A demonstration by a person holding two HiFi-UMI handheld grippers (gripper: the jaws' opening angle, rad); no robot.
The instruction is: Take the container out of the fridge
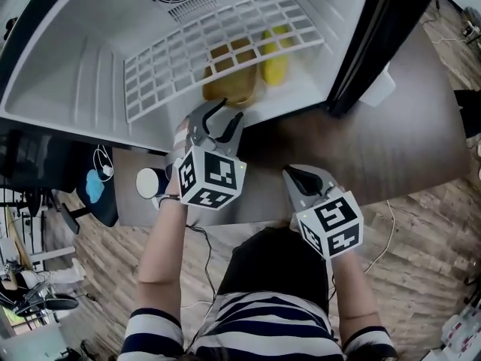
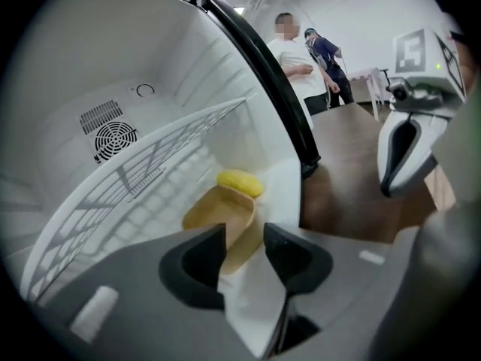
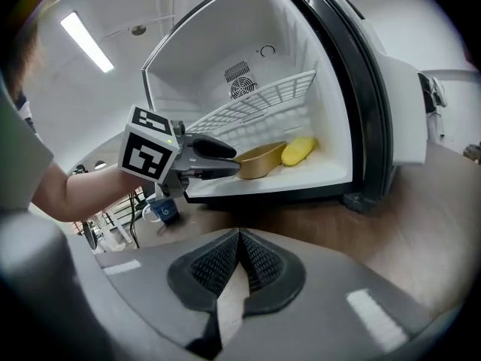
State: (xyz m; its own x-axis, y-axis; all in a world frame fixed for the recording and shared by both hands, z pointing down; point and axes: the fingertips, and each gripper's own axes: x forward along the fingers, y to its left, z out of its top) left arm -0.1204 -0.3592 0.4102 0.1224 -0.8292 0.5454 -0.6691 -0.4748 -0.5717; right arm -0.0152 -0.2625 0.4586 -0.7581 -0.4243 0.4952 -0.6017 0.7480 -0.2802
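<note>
The left tool (image 1: 228, 113) is held at the front lip of the open fridge (image 1: 75, 81) with its jaws moderately apart. The near wall of the tan container (image 1: 228, 89) is seen in the gap between them, but whether a pad touches it cannot be told. The container sits on the fridge floor under the white wire shelf (image 1: 173, 59), with a yellow item (image 1: 275, 65) just beside it on the right. For a sound grip, the jaws should be set deep over the rim, one inside and one outside, before being closed. The container should then be drawn straight out and kept low, so that the shelf is not struck and the yellow item is not dragged along. The right tool (image 1: 298, 177), jaws pressed together on nothing, is held back over the worktop (image 1: 406, 119), clear of that path.
</note>
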